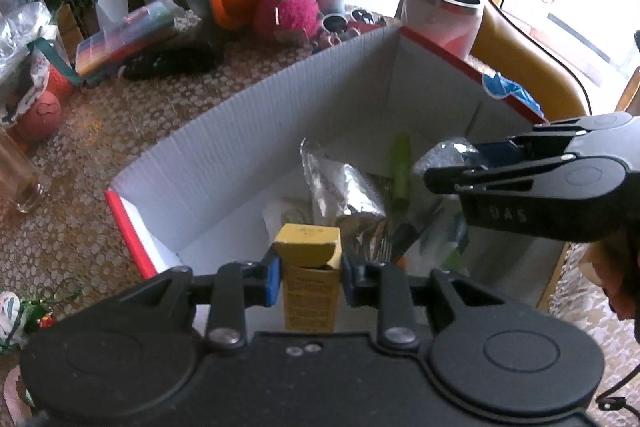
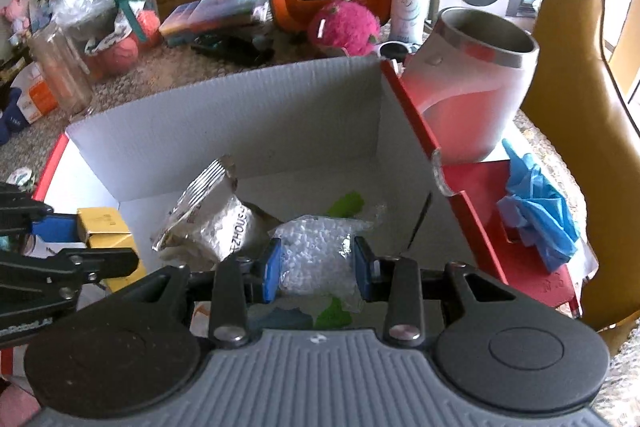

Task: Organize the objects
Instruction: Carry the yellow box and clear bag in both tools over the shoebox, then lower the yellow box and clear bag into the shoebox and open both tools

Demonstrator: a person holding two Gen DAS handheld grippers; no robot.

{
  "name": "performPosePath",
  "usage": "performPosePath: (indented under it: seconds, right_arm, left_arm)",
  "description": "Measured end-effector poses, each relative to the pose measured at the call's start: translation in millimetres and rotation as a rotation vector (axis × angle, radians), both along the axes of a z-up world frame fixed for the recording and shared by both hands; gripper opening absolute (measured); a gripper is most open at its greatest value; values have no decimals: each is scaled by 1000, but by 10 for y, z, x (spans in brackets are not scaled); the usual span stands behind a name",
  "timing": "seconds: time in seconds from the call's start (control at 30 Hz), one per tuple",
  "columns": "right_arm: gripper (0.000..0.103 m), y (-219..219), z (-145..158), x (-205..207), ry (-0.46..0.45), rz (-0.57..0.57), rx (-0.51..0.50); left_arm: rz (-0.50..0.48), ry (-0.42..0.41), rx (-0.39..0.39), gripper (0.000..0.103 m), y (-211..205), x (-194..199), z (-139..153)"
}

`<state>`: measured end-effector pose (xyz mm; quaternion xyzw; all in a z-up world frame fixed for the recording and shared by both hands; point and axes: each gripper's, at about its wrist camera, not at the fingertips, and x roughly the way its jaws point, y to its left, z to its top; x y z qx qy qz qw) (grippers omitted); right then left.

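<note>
Left wrist view is showing me the left gripper [image 1: 308, 277] pinching a small yellow carton [image 1: 310, 281] between its blue pads [image 1: 272, 281], holding it upright just over the near edge of the white box [image 1: 240, 147]. Both pads are pressing flat on the carton's side walls below the torn-open top flap, carton sitting square between them. I'm guessing it's light thin cardboard that'll dent if I squeeze harder, so the mid-body grip seems right, flap end looks too floppy to hold.

Over on the right wrist view, the right gripper [image 2: 316, 273] is closing on a clear bag of white beads [image 2: 316, 251], also above the inside of the white box. Bag is bulging out between the fingers and hanging a bit below them, so I'm reading it as soft, shifty and probably slippery plastic; grabbing a bunched middle is looking safer than a corner.

Already lying inside the white box: a silver foil pouch [image 2: 208, 223] and something green [image 1: 401, 167]. Metal tumbler [image 2: 476, 83] and crumpled blue glove [image 2: 536, 207] are sitting just outside the white box's right wall
</note>
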<state>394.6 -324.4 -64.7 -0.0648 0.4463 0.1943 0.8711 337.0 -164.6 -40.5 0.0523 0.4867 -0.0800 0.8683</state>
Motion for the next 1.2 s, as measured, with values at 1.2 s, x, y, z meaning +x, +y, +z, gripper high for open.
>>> performPosePath:
  seconds: [1.2]
  right_arm:
    - [42,-144,391,-431,-43,38,98]
  left_arm:
    - [15,-15,-51,58,87,-164,141]
